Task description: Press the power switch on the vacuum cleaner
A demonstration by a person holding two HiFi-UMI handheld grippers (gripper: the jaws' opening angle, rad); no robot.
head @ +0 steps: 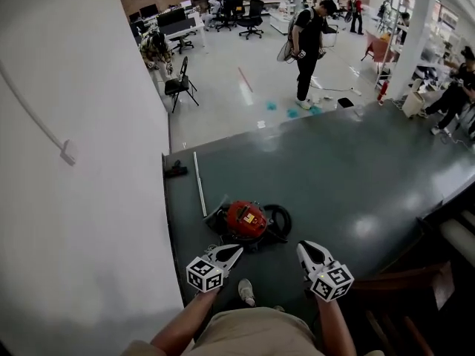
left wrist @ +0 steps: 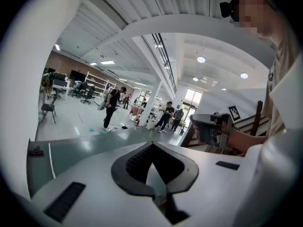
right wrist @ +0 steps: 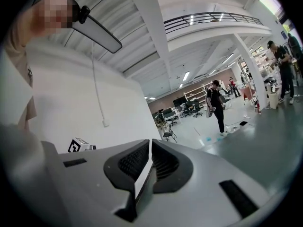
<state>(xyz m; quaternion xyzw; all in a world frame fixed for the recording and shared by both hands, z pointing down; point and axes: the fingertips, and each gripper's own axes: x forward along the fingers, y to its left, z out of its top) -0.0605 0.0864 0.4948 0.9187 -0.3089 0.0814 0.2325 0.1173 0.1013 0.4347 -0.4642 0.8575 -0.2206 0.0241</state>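
The red vacuum cleaner [head: 247, 221] sits on the dark green floor [head: 349, 176], with its black hose [head: 281, 217] coiled at its right. I cannot make out its power switch. My left gripper [head: 237, 249] hovers just in front of the cleaner's near left side, shut and holding nothing. My right gripper [head: 302, 246] hangs to the near right of the hose, its jaws together and nothing in them. Both grippers point out over the room, so the cleaner is outside both gripper views. The left gripper [left wrist: 151, 145] looks across at the right one [left wrist: 213, 129]. The right gripper [right wrist: 150, 142] sees the left marker cube [right wrist: 78, 145].
A white wall [head: 74, 162] runs close along the left. A thin pale tube [head: 200, 184] and a small dark object [head: 176, 171] lie on the floor beyond the cleaner. Wooden stair rails [head: 401, 280] stand at the near right. A person [head: 306, 47] stands farther off, beside a chair [head: 180, 84].
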